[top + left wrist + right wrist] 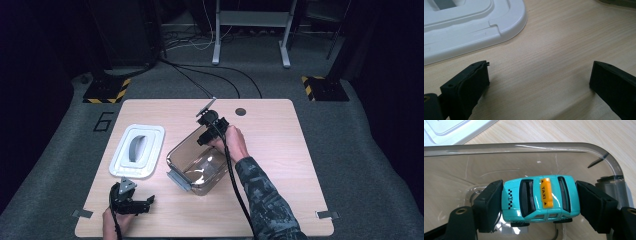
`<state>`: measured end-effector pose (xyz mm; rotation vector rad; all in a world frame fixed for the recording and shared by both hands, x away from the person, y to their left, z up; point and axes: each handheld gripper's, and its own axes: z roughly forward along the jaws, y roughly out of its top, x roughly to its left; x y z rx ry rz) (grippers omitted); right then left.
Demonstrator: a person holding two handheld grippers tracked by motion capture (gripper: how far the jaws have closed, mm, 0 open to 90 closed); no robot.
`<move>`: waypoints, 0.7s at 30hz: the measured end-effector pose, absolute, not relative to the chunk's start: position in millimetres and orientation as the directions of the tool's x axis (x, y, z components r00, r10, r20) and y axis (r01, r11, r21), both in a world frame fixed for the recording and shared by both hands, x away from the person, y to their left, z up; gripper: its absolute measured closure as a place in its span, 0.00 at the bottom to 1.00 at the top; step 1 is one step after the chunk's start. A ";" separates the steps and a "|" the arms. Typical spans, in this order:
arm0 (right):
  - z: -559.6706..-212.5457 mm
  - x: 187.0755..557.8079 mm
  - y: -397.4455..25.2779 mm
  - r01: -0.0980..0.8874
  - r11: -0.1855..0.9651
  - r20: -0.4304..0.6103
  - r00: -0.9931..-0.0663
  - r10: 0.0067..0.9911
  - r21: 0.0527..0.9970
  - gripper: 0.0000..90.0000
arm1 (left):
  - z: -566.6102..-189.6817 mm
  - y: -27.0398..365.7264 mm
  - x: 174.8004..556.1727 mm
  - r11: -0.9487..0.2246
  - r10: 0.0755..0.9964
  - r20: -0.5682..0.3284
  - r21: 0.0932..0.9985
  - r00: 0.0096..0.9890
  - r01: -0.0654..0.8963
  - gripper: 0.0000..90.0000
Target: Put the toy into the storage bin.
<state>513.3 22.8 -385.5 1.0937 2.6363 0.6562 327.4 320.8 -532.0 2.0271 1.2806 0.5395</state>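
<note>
A turquoise toy taxi [540, 197] with an orange roof sign is clamped nose to tail between the jaws of my right gripper [539, 203]. It hangs over the inside of a clear plastic container [196, 162] at the table's middle. In the high view the right gripper [206, 136] sits at the container's far rim, held by a hand. The container's white lid [138, 150] lies flat to the left. My left gripper [142, 205] rests low near the front left edge, open, with bare wood between its jaws; the lid's corner [506, 22] lies just ahead of it.
The wooden table [280, 150] has a dark round hole [241, 111] near its far edge. A grey latch [178, 179] sticks out from the container's near end. Beyond the table lie cables, desk legs and striped floor plates.
</note>
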 end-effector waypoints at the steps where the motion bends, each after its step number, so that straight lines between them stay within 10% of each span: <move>1: -385.5 513.3 22.8 0.617 0.625 -0.025 -0.702 0.712 0.478 0.27 | -531.9 320.9 327.4 -0.294 0.901 -0.007 0.724 0.433 0.624 0.02; 21: -401.5 521.1 32.2 0.651 0.624 -0.014 -0.687 0.727 0.432 0.26 | -531.6 321.3 327.4 -0.301 0.899 -0.004 0.720 0.438 0.625 0.02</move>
